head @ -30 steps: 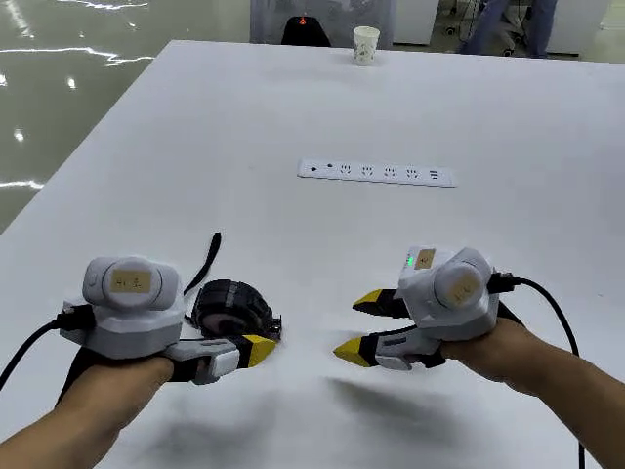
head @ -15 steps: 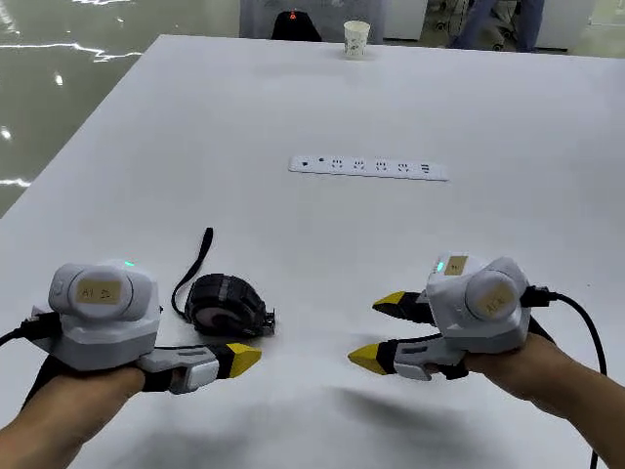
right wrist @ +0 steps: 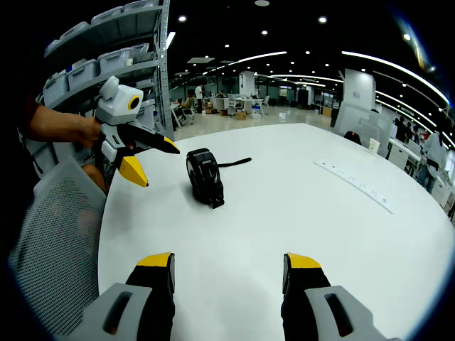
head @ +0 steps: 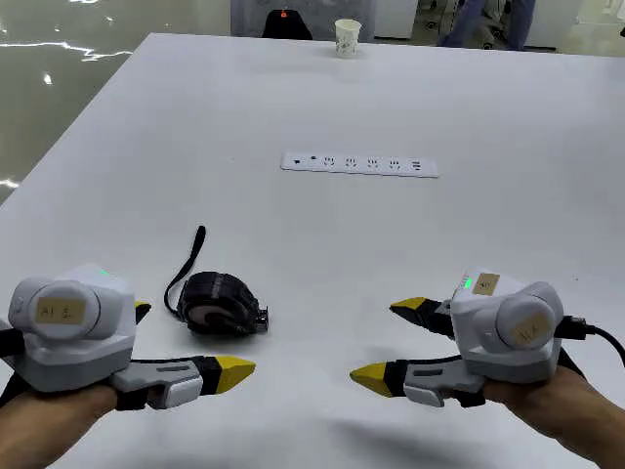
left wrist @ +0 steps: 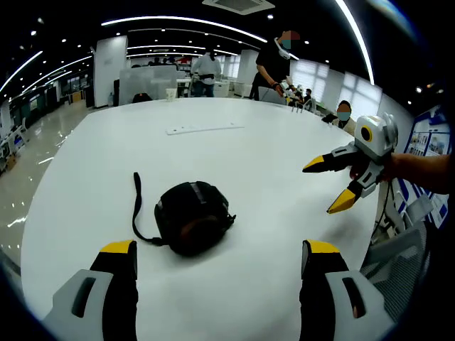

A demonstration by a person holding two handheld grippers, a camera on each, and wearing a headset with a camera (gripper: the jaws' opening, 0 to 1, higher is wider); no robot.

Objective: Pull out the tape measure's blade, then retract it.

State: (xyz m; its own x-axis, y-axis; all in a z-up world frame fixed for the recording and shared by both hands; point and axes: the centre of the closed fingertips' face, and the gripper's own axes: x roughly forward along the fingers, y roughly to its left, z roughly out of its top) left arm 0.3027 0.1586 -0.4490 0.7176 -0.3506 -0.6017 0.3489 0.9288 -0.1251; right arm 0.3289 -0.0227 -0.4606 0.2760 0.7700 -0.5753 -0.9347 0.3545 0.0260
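the tape measure (head: 220,305) lies on the table (head: 391,98). the left gripper (head: 190,340) hovers at its seven o'clock, the right gripper (head: 389,342) at four o'clock, both released, gripping nothing.

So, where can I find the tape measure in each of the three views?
Head view: tape measure in the lower left.
Left gripper view: just left of centre.
Right gripper view: left of centre, near mid-height.
Shared landmark: the white power strip.
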